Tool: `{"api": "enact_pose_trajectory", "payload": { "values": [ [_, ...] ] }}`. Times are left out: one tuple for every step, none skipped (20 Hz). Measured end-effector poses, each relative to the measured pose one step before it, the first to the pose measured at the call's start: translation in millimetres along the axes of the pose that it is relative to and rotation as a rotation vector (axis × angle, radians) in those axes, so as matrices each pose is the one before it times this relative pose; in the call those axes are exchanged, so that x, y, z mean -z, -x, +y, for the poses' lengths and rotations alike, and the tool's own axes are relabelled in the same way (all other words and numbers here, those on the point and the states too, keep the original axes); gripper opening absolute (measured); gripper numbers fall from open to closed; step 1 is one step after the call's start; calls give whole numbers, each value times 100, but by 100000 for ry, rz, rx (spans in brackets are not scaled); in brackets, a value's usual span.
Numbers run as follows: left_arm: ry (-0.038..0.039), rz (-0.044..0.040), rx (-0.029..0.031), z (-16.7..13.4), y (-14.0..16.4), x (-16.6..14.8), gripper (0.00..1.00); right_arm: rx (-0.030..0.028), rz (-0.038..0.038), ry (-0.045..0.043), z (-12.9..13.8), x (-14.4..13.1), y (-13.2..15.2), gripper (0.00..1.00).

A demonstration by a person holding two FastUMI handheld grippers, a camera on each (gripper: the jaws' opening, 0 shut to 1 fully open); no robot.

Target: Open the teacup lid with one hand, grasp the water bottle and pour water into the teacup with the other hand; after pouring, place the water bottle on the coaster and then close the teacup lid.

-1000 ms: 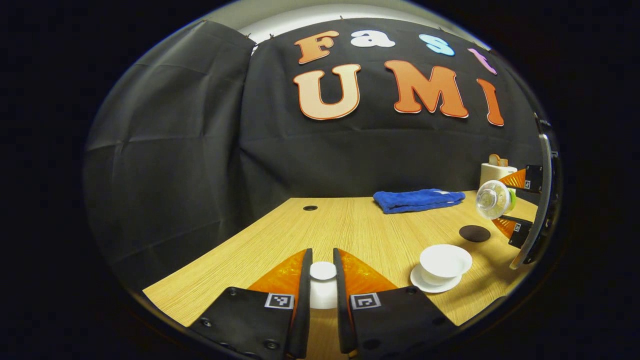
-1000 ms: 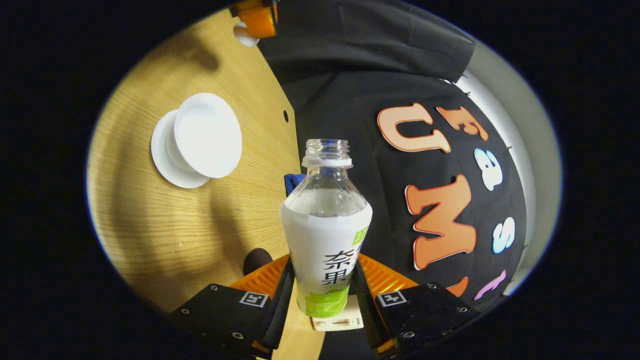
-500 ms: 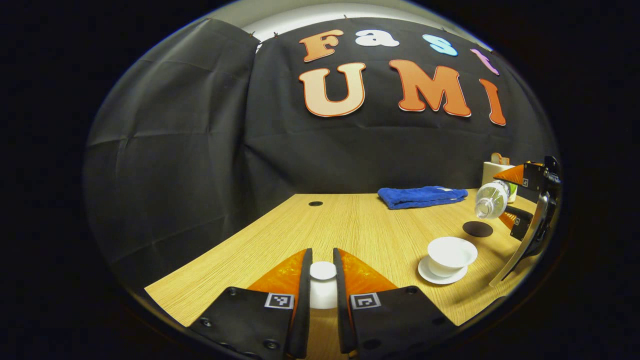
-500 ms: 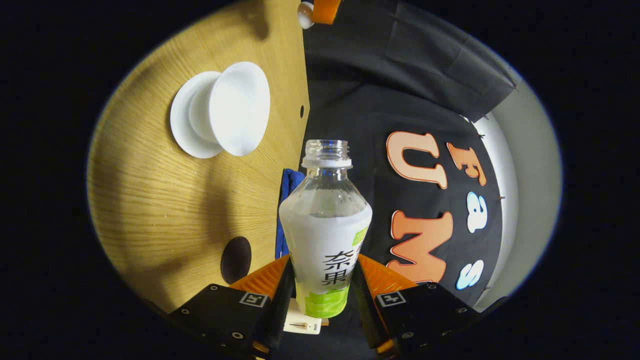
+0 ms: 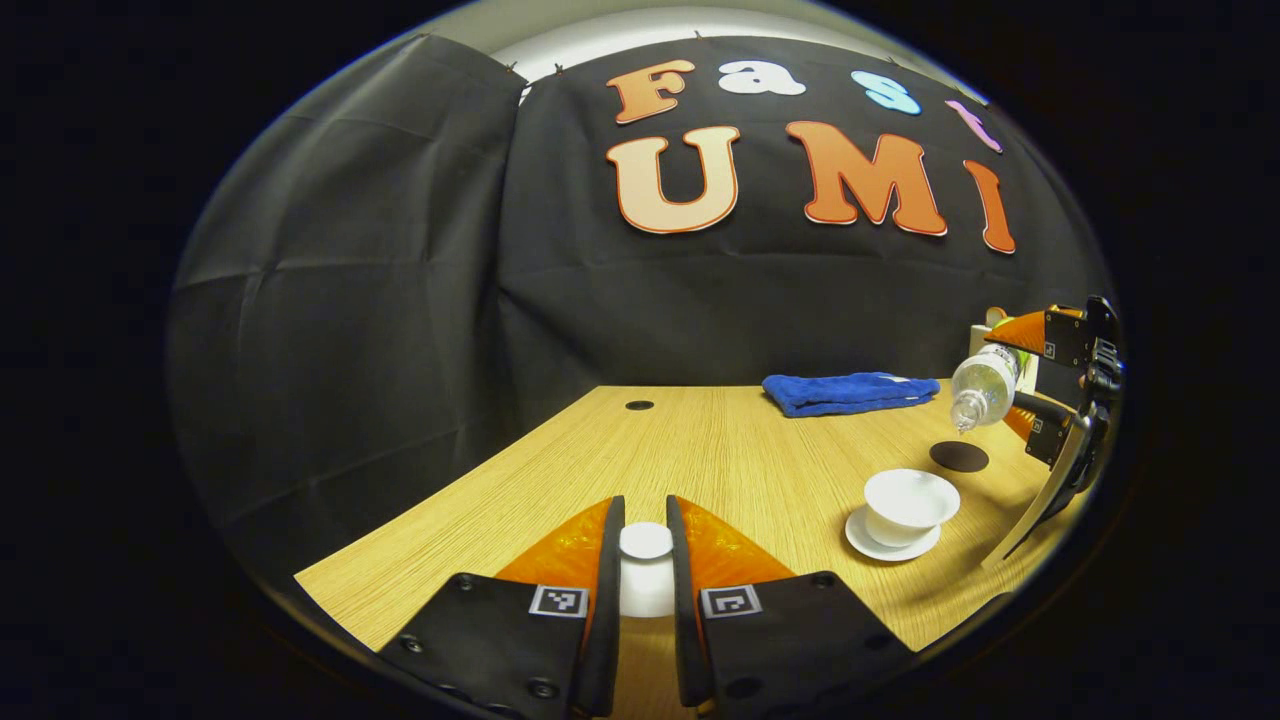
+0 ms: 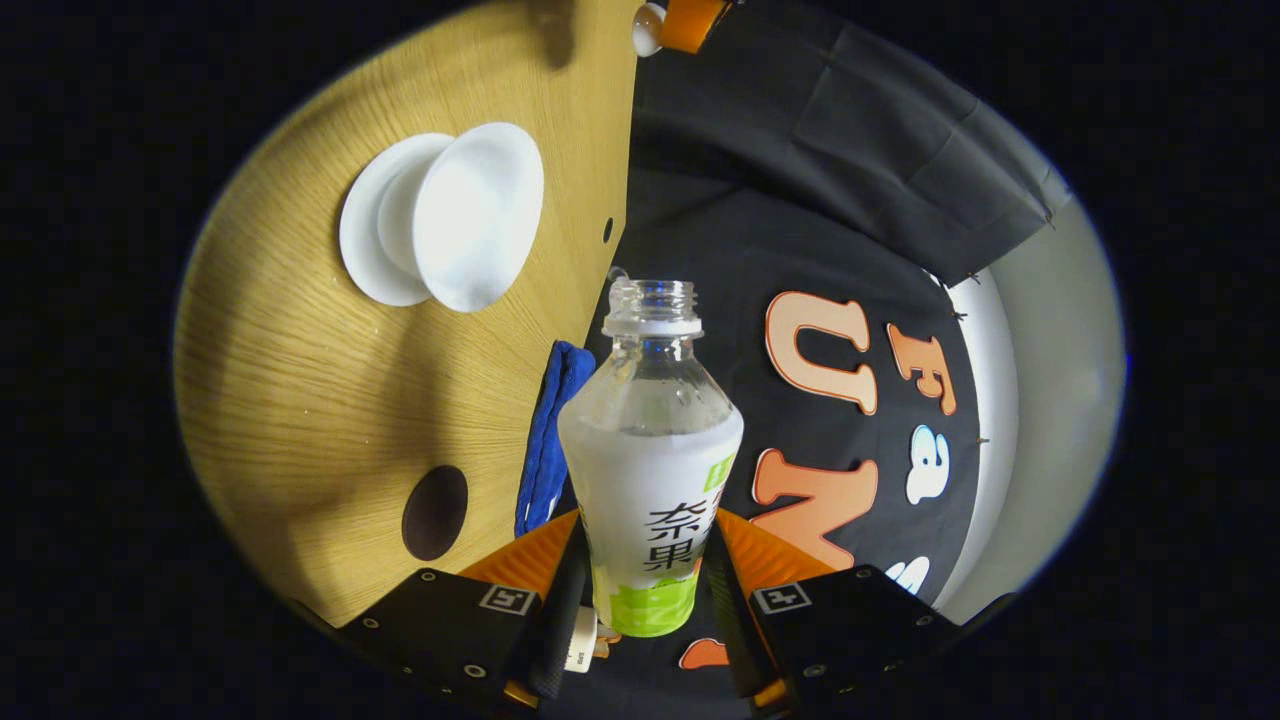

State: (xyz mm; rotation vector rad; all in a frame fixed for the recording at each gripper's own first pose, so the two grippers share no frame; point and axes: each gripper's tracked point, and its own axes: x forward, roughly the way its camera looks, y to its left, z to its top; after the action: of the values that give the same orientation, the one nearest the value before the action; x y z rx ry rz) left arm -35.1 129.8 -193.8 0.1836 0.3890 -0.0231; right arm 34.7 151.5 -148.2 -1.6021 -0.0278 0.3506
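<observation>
Left tool (image 5: 645, 560) clamped on the small round white teacup lid (image 5: 646, 541) by its knob, held above the near left part of the light wood-grain surface (image 5: 720, 450). A small dark round hole (image 5: 639, 405) sits at the surface's far edge. Folded blue towel (image 5: 850, 391), soft terry texture, lies far right of centre. Nearer and to the right: white glossy teacup (image 5: 910, 500), flared bowl shape, uncovered, standing on a round white saucer (image 5: 885, 545); whether there is water inside, cannot tell. Just beyond it a flat dark round coaster (image 5: 958, 456), bare. Above the coaster, the right tool (image 5: 1030, 390) holds the clear plastic water bottle (image 5: 982, 385) tilted, open mouth pointing down-left toward the cup but off to its far right side. In the right gripper view, both fingers press the bottle's labelled white-and-green lower body (image 6: 650, 530); threaded neck uncapped, clear shoulder ribbed. A cream box-like object (image 5: 985, 335) stands far right, partly hidden.
</observation>
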Motion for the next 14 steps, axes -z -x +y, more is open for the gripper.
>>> {"api": "enact_pose_trajectory", "payload": {
  "values": [
    [24,-20,-72,59,46,-33,27,180,-121,993,-82,-37,17,64],
    [42,-23,-61,135,123,-14,27,116,-230,721,-65,-11,-127,64],
    [87,146,90,-63,-165,-37,27,202,-47,589,-22,63,8,64],
    [103,31,-55,58,16,-22,27,43,-230,695,-137,-27,201,64],
    [44,-132,142,29,169,-97,27,169,-385,859,-66,-49,-104,60],
    [-19,-198,-198,59,15,53,27,186,-340,1274,-49,-79,-114,64],
    [-60,0,182,-76,5,-31,30,551,-393,1217,-163,-185,-38,64],
    [104,-187,-66,40,-4,-12,24,533,-100,953,-85,111,112,64],
    [133,50,208,-36,1,62,30,359,-231,719,-52,-108,50,64],
    [40,-205,-181,183,-23,-13,27,372,-121,609,-79,-20,92,64],
    [126,36,11,45,-55,2,27,676,-337,705,-204,-110,131,64],
    [194,-37,-28,-103,19,10,30,620,-92,907,-71,-128,112,64],
    [42,-115,-135,123,-66,-71,30,842,-312,1216,-153,-126,123,64],
    [55,48,75,107,41,90,27,1025,-252,1162,-190,-328,202,64]
  ]
}}
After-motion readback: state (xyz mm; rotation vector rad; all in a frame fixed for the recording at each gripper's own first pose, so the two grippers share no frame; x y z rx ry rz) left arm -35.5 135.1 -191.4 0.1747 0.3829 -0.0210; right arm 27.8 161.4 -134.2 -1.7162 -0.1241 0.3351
